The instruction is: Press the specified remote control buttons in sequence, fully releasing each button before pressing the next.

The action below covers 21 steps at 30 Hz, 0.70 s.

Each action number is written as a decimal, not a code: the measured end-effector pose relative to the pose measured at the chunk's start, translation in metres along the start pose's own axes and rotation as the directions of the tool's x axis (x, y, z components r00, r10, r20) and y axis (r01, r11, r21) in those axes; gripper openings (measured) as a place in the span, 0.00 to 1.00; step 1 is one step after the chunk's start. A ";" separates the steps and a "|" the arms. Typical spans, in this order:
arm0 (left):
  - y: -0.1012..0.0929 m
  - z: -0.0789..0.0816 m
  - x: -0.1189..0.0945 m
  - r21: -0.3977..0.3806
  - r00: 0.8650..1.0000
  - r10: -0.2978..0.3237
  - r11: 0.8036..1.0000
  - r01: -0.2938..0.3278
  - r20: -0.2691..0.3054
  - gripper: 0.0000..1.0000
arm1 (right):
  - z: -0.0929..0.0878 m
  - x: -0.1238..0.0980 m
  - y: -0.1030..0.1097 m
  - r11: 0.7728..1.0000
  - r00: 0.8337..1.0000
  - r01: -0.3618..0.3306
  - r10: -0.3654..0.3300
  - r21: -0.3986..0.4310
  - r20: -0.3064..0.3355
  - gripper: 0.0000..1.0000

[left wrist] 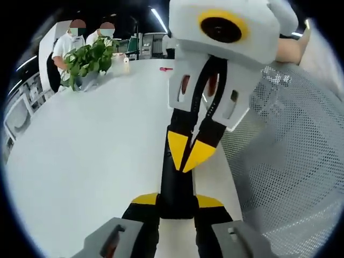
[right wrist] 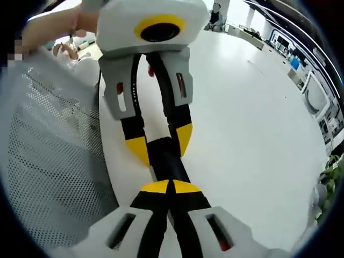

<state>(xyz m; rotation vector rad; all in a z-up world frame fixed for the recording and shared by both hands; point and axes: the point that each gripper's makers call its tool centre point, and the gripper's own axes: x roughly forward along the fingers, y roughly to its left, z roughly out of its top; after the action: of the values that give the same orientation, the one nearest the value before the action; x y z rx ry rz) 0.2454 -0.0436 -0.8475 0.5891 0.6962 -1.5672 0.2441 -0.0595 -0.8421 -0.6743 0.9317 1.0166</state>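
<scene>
We see a long black remote control (left wrist: 176,177) lying near the edge of the big white table (left wrist: 91,156). Our left gripper (left wrist: 177,201), black with yellow tips, has its jaws on both sides of the remote's near end, holding it tight. Our right gripper (right wrist: 169,186) has its yellow tips pressed together on top of the remote, clenched with nothing between them. A grey mesh chair back (left wrist: 293,156) stands just beside the table. Far off, a green leafy plant (left wrist: 88,60) sits on the table, and two people in white tops (left wrist: 72,45) stand behind it.
</scene>
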 end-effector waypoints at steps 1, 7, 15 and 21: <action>0.000 0.000 0.000 0.000 1.000 0.000 1.000 0.000 0.000 0.24 | 0.000 0.000 0.000 1.000 1.000 0.001 -0.001 -0.004 -0.001 0.00; 0.000 0.000 0.000 0.000 1.000 0.000 1.000 0.000 0.000 0.24 | 0.000 0.000 0.000 1.000 1.000 0.001 -0.001 0.008 0.003 0.00; 0.000 0.000 0.000 0.005 1.000 0.000 1.000 0.000 -0.005 0.24 | 0.000 0.000 0.001 1.000 1.000 0.005 -0.005 -0.009 0.020 0.00; 0.000 0.000 0.000 0.012 1.000 0.000 1.000 0.000 -0.011 0.24 | 0.000 0.001 0.002 0.992 1.000 0.008 -0.007 -0.129 0.009 0.00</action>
<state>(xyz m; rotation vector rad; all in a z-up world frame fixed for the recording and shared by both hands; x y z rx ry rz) 0.2452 -0.0438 -0.8477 0.6074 0.6954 -1.5702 0.2426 -0.0581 -0.8425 -0.7805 0.8605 1.0794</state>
